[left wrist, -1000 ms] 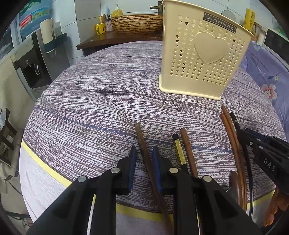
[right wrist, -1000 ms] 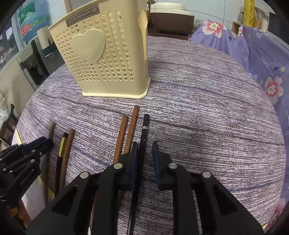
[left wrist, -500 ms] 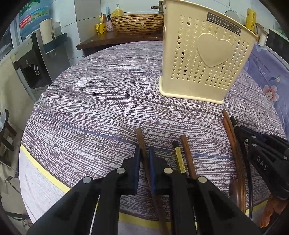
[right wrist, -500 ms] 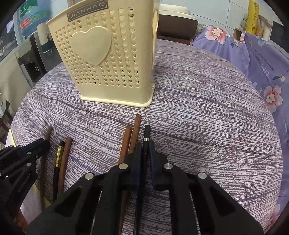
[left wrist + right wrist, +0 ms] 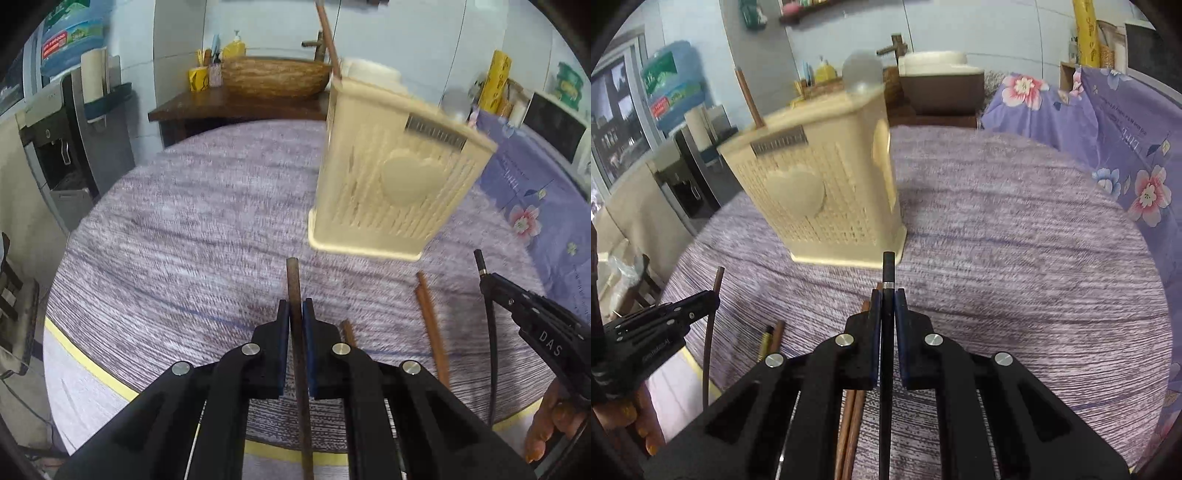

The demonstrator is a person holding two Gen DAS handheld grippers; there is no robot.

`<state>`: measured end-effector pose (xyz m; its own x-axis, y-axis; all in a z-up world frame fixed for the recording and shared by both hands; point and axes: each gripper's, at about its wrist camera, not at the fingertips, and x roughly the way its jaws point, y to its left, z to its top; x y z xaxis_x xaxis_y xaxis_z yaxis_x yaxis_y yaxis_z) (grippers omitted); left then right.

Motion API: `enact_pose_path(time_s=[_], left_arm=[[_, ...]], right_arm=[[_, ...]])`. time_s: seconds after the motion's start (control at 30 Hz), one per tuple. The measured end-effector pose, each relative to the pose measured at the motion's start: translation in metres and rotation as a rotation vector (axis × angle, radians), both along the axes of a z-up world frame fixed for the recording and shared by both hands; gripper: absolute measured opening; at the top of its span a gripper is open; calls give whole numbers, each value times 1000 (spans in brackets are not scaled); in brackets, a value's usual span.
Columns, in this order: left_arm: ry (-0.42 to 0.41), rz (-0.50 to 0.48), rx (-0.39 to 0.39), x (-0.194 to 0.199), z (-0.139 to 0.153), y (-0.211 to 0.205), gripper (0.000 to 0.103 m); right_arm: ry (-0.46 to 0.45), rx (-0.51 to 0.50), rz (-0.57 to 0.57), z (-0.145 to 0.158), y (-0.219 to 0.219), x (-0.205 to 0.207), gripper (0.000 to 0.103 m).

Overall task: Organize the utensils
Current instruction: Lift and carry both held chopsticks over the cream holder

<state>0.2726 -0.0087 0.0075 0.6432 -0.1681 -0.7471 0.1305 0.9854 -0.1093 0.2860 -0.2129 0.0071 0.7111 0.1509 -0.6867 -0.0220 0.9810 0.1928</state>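
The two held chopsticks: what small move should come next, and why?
Probably carry both toward the cream holder and tip them upright over its open top. The left gripper is shut on the dark brown chopstick, the right gripper on the black chopstick; both are clear of the tablecloth.

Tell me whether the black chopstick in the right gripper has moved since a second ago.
Yes. The black chopstick, clamped in the right gripper, has lifted off the tablecloth; its tip now overlaps the cream basket's base.

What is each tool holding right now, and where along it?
Left tool grips a brown chopstick just below its far end; right tool grips a black chopstick likewise.
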Motion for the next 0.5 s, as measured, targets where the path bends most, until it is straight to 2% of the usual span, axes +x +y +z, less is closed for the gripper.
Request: enact_pose_path(time_s=[0.13, 0.23, 0.5], left_arm=[[-74, -11, -50, -7, 38, 7, 8], [-136, -13, -51, -13, 63, 11, 8], [-216, 6, -67, -16, 94, 19, 8]], right_arm=[[-89, 18, -7, 39, -13, -16, 8], [-146, 24, -7, 67, -21, -27, 8], [-201, 23, -5, 101, -30, -40, 8]])
